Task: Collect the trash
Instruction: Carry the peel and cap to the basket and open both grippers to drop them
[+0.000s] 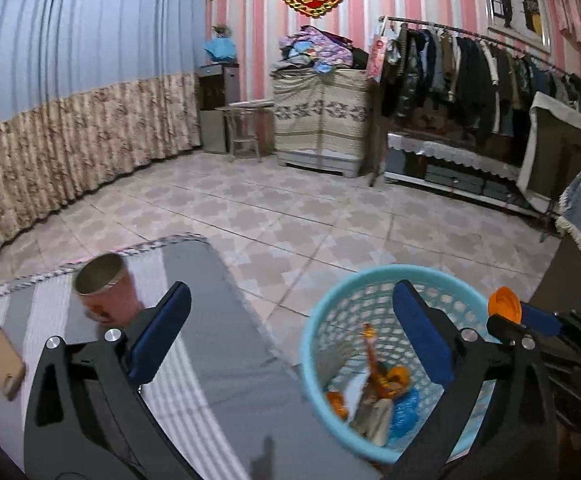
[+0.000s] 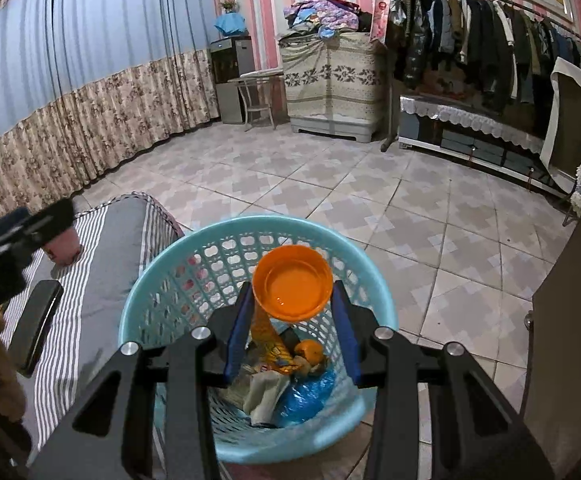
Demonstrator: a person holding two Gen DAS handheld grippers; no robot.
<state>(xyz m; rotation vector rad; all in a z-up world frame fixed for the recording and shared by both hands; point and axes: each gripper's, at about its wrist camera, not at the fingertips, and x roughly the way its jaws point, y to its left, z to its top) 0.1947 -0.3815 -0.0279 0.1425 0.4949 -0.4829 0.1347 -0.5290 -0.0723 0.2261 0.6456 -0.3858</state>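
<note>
A light blue plastic basket (image 1: 318,320) stands on the tiled floor beside the low table and holds several pieces of trash: an orange wrapper (image 2: 270,348), a blue bag (image 2: 310,396), crumpled paper and orange peel. My right gripper (image 2: 291,287) is shut on an orange plastic lid (image 2: 292,292), held above the basket's (image 2: 162,280) opening; the lid (image 1: 504,304) also shows at the right of the left wrist view. My left gripper (image 1: 292,288) stands wide open with nothing between its fingers, over the table's edge and the basket's near rim.
On the grey striped tablecloth (image 1: 218,360) stand a pink cup (image 1: 106,292) with a metal inside and a phone (image 1: 4,360). A dark cabinet (image 2: 570,320) is close on the right. A clothes rack (image 1: 490,64), a covered cupboard (image 1: 322,120) and curtains line the walls.
</note>
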